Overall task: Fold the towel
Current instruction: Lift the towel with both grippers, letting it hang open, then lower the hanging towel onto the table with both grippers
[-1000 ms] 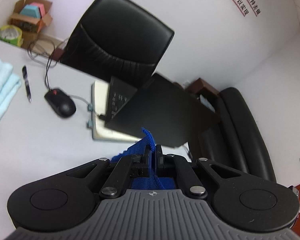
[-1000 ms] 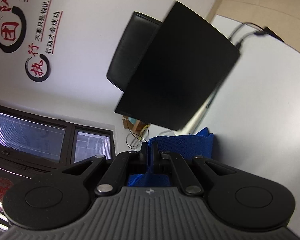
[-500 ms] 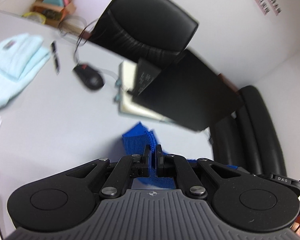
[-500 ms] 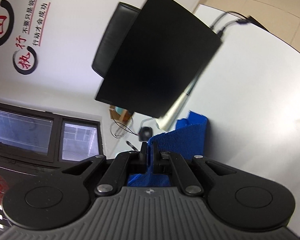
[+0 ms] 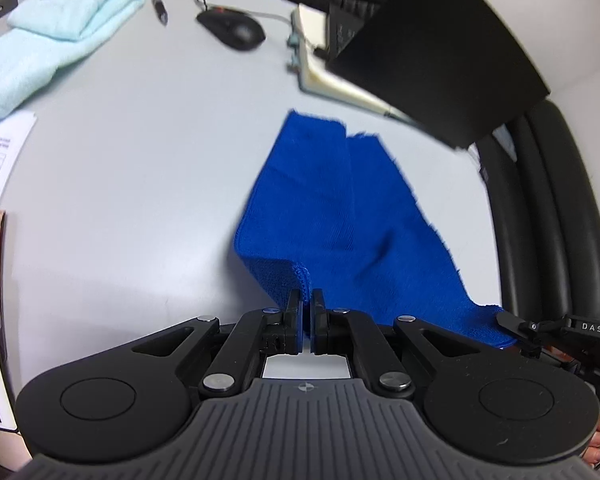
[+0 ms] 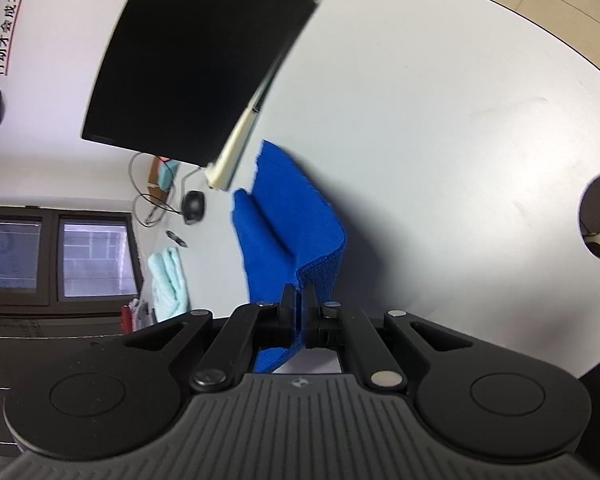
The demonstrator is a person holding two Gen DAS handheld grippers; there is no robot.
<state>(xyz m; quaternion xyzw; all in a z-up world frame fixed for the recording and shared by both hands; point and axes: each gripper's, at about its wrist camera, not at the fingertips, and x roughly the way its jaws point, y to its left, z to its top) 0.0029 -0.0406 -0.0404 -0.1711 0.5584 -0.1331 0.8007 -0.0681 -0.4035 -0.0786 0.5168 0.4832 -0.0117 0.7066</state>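
Both the left gripper (image 5: pixel 307 300) and right gripper (image 6: pixel 299 294) clench stitched hems of the nubby blue towel (image 5: pixel 340 216), apparently doubled, toward twelve o'clock on the smooth grey tabletop (image 5: pixel 140 160).

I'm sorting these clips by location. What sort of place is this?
Most likely an office: a white desk carrying an open laptop and a wired mouse, with a black leather chair beside it and slogan decals on the wall.

Blue towel (image 5: pixel 340 208): doubled over, near corners raised off white table, far end draped onto it, two ragged far edges slightly offset.
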